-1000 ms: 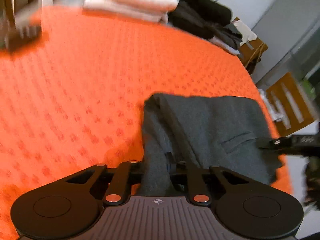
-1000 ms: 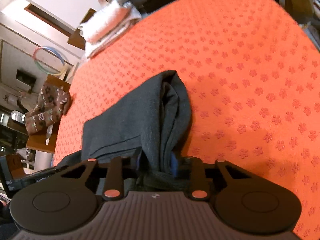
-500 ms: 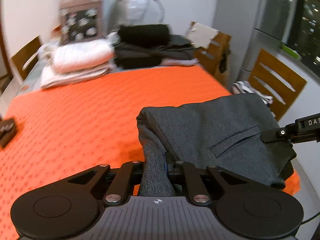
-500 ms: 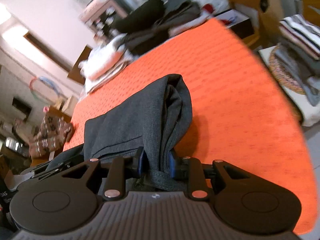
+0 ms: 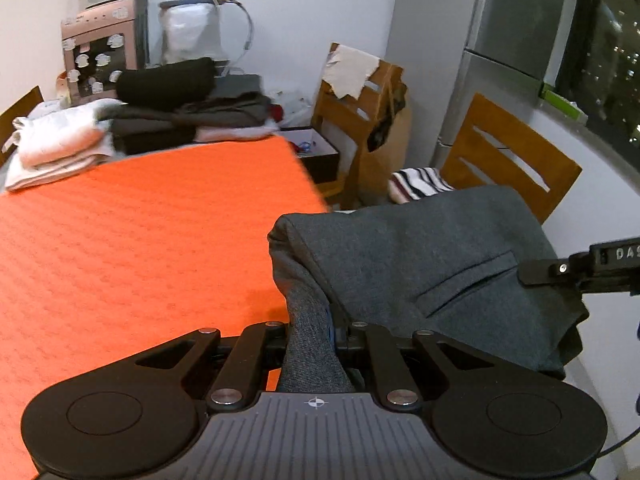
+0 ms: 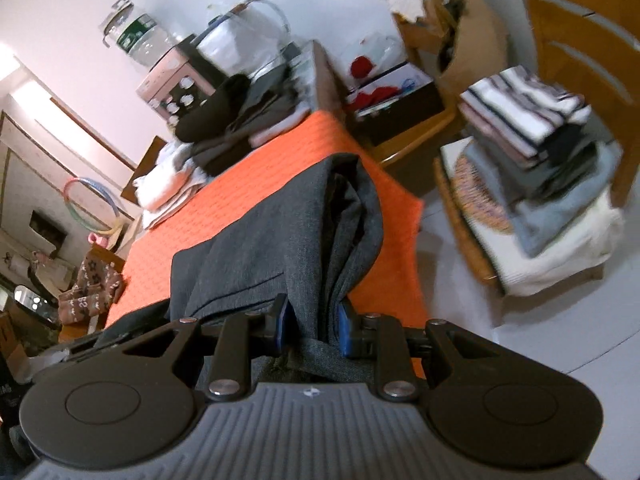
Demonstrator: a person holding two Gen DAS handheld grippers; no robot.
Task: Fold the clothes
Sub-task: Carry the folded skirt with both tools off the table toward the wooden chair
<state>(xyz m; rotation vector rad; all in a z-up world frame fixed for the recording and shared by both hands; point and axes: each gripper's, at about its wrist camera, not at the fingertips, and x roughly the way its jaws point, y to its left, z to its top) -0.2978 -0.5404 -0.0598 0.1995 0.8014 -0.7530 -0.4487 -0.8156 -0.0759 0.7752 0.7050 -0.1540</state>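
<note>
A cluttered room with an orange surface (image 5: 140, 232). The folded grey trousers (image 5: 420, 256) hang off its near right edge, clenched by the left tool (image 5: 316, 332) and right tool (image 6: 312, 324). A chair stack (image 6: 536, 152) lies right, nearer the right tool.

The folded dark grey wool trousers (image 5: 420, 264) are now lifted up off the orange patterned tablecloth (image 5: 140, 240) and carried toward 3 o'clock, past its edge.
</note>
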